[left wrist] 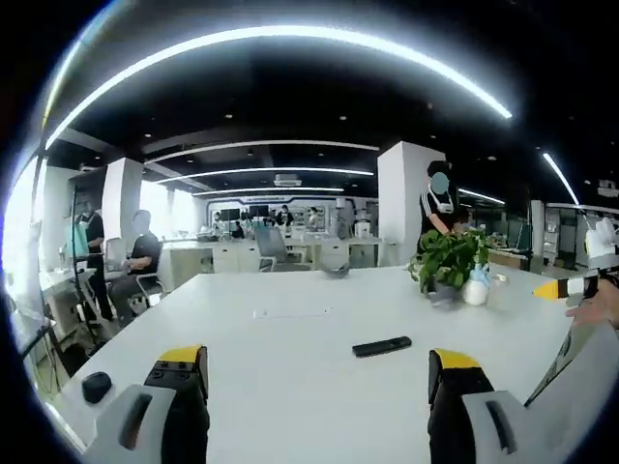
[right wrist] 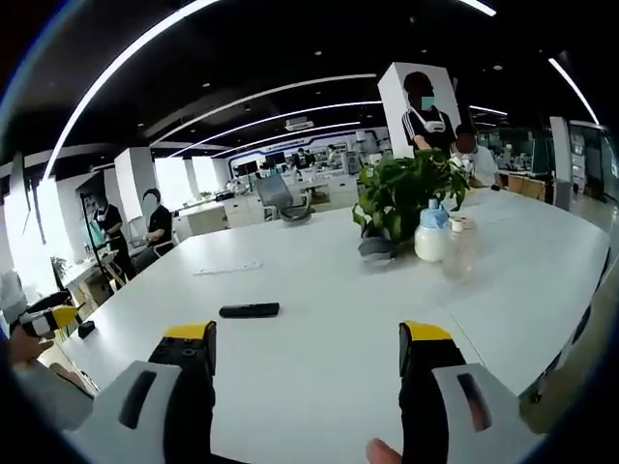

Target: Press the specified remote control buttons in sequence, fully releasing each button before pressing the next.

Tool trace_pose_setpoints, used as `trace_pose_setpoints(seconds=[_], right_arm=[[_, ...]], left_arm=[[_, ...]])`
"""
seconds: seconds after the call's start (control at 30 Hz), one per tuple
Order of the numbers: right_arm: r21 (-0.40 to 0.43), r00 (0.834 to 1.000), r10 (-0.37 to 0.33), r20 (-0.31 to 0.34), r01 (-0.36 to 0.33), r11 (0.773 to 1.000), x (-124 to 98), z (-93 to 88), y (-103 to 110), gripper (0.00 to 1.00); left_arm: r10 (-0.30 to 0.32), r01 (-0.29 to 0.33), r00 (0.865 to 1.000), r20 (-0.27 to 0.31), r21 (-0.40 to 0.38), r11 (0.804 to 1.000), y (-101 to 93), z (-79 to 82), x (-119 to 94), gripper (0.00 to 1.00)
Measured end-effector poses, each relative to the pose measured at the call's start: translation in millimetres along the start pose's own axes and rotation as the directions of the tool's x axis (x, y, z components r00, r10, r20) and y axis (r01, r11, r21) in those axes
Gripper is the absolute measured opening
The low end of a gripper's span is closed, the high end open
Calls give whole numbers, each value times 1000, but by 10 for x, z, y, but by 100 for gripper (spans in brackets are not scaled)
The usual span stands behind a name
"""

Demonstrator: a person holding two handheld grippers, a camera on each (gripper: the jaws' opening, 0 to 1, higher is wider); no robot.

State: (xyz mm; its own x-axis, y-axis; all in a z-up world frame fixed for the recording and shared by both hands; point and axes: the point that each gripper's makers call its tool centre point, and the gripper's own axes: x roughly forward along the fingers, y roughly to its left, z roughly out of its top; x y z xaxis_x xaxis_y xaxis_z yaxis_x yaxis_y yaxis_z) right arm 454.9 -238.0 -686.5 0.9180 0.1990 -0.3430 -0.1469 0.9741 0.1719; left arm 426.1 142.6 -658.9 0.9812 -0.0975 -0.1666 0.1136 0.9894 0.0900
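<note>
Remote (left wrist: 381, 346) lies flat on the white table (left wrist: 290, 387) at lower centre of the left gripper view, untouched, while left gripper (left wrist: 319, 372) and right gripper (right wrist: 307, 348) hover apart-jawed and empty; closing one claw first would likely give a cleaner single-button press.

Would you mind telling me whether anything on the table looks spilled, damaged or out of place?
Nothing stands out. The remote control lies flat on the white table, the potted plant and white bottle stand upright, and both tongs, left and right, are open above the table.
</note>
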Motion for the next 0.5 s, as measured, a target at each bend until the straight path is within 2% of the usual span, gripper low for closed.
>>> trace_pose_setpoints(seconds=[0.03, 0.1, 0.2, 0.27, 0.37, 0.43, 0.5], right_arm=[[-6, 1000, 0, -9, -1, 1000, 6, -15, 9, 81], [-29, 1000, -10, -8, 10, 1000, 3, -10, 10, 82], [-47, 1000, -11, -2, 11, 999, -3, 3, 25, 85], [-62, 1000, -12, 3, 12, 998, -3, 13, 36, 91], [-97, 1000, -25, 19, 26, 995, 0, 39, 43, 100], [-124, 998, -25, 51, 31, 992, -1, 90, 55, 100], [-132, 998, -19, 55, 26, 991, 0, 96, 78, 100]], left_arm=[[-9, 9, 1000, 24, 4, 1000, -35, 43, 15, 98], [-34, 34, 999, 19, -4, 999, -99, 27, 26, 98], [-45, 48, 998, -44, 74, 996, -113, -107, 32, 97], [-52, 54, 998, -46, 61, 997, -87, -151, 51, 97], [-72, 74, 995, -76, 24, 997, -149, -160, 44, 98], [-70, 70, 995, -77, 4, 998, -178, -123, 22, 99], [-63, 62, 996, -56, -8, 998, -178, -57, 1, 100]])
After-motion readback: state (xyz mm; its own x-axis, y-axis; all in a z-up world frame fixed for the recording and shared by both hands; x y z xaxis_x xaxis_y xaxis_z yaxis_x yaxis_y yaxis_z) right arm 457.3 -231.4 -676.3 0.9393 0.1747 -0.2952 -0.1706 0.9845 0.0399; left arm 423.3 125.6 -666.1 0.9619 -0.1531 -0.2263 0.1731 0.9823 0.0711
